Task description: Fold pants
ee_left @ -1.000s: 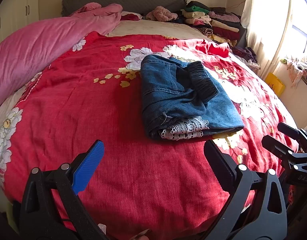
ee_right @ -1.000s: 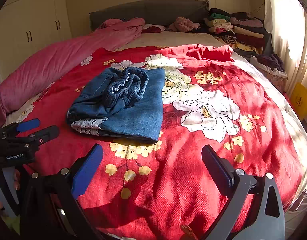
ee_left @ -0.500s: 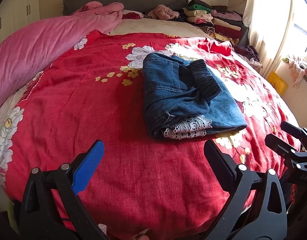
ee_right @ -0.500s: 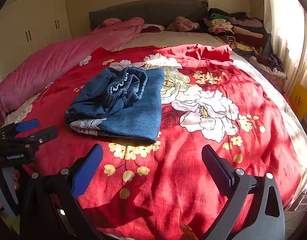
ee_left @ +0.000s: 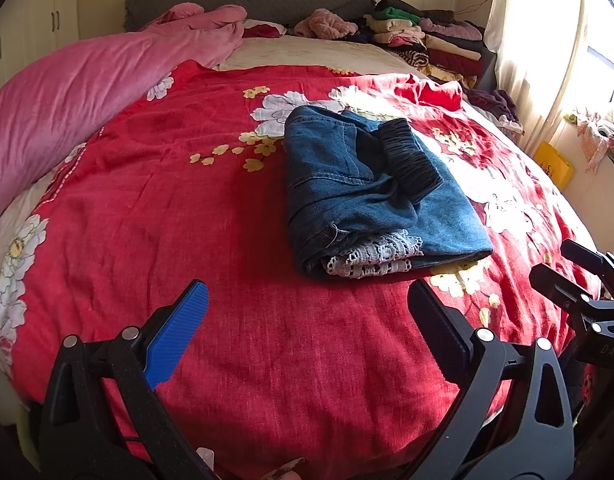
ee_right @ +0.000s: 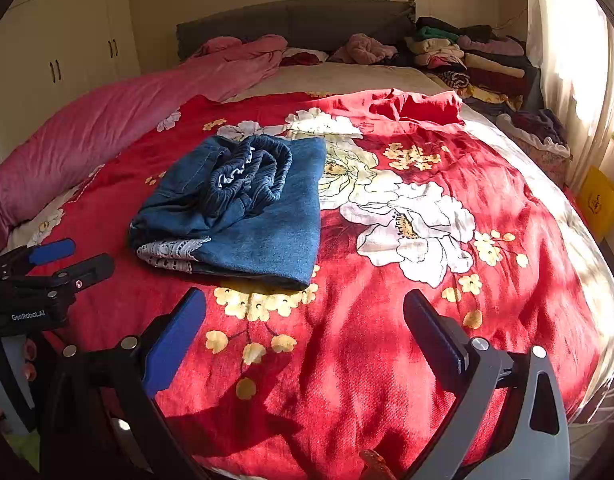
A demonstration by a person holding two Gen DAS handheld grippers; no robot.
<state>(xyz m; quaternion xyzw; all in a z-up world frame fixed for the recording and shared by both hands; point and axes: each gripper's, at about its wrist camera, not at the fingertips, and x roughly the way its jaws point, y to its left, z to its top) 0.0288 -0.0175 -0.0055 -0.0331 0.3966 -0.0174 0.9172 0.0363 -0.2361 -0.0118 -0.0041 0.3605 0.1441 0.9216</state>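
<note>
Folded jeans [ee_left: 371,196] (lace hem showing) lying on the red bedspread [ee_left: 187,240]. Left gripper [ee_left: 307,312] and right gripper [ee_right: 305,316], fingers spread, held near the bed's edge, empty.

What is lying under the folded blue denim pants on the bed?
The folded blue denim pants rest on the red floral bedspread; white lace trim peeks from between their layers. The bedspread directly beneath is covered.

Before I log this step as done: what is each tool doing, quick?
Left tool: open, holding nothing.
Right tool: open, holding nothing.
Folded pants lie untouched.
</note>
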